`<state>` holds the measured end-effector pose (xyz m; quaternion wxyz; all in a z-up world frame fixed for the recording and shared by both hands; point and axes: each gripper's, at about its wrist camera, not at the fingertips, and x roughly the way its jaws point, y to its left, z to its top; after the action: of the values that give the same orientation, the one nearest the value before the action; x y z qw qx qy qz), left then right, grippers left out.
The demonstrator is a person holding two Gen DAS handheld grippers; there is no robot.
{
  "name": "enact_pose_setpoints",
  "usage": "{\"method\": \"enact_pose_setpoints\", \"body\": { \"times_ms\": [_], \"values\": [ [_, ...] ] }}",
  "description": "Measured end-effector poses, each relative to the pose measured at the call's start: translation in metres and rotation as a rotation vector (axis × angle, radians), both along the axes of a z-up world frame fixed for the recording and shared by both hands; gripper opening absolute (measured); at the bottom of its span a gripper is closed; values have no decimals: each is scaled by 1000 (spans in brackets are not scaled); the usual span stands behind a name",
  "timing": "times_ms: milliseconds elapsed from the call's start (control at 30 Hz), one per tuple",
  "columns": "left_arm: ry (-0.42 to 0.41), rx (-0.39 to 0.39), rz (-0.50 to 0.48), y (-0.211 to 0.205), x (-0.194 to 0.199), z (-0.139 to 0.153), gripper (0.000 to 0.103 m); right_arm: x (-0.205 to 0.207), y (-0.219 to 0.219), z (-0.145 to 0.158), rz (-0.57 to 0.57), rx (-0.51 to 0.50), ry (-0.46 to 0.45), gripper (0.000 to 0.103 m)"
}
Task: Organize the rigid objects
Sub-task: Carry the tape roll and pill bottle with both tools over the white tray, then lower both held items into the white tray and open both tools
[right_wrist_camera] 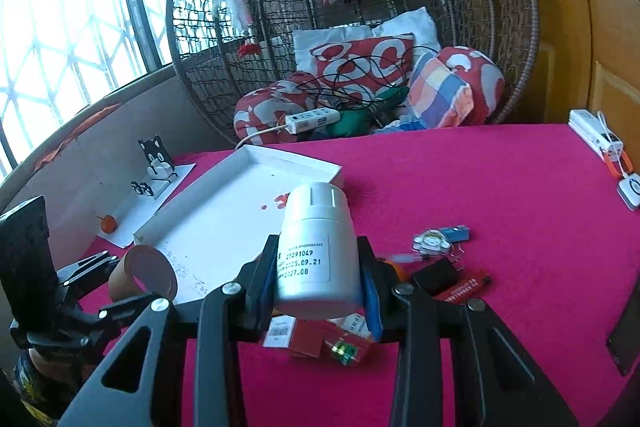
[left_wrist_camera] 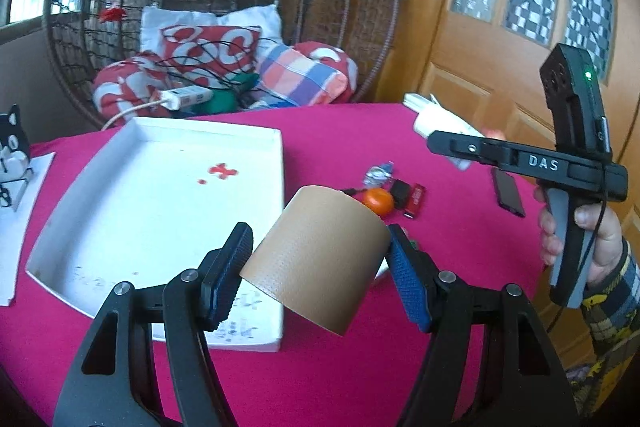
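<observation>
Magenta cloth covers the table (right_wrist_camera: 460, 187); behind it stands a wicker egg chair (right_wrist_camera: 512, 27) heaped with cushions, with a wooden door (left_wrist_camera: 480, 39) to one side.

Left gripper (left_wrist_camera: 318, 263): jaws partway apart and clamped on a tan tape roll (left_wrist_camera: 320, 259), blue pads on its two flat ends, roll tilted and lifted off the cloth. It hangs over the near right corner of the white tray (left_wrist_camera: 60, 239), which lies flat with only some red specks inside.

Right gripper (right_wrist_camera: 318, 279): jaws narrower, closed on the body of a white plastic bottle (right_wrist_camera: 318, 251), cap pointing away from us, label facing up. It is held above the cloth, just right of the tray's near edge.

Beyond the grippers, small items are left on the cloth: an orange ball (left_wrist_camera: 378, 201), a red USB stick (left_wrist_camera: 414, 201), a black block (left_wrist_camera: 400, 191), a dark phone (left_wrist_camera: 508, 191) and red packets (right_wrist_camera: 320, 337).

Handling, our judgement: the roll looks light and stiff across its ends but would crush if squeezed on the curved wall, so the end grip suits it. The bottle looks rigid, smooth and possibly slippery; take it mid-body, below the cap. Both should tolerate being set down in the tray, though the roll may roll away if laid on its curve.
</observation>
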<state>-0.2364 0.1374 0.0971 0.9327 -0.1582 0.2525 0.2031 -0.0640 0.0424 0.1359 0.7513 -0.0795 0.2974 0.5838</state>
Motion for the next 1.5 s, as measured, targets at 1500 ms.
{"method": "enact_pose_setpoints", "body": {
  "times_ms": [1500],
  "values": [
    [170,-125,418,172,5,-52,68,-38,213,-65,87,-295,30,36]
  ]
}}
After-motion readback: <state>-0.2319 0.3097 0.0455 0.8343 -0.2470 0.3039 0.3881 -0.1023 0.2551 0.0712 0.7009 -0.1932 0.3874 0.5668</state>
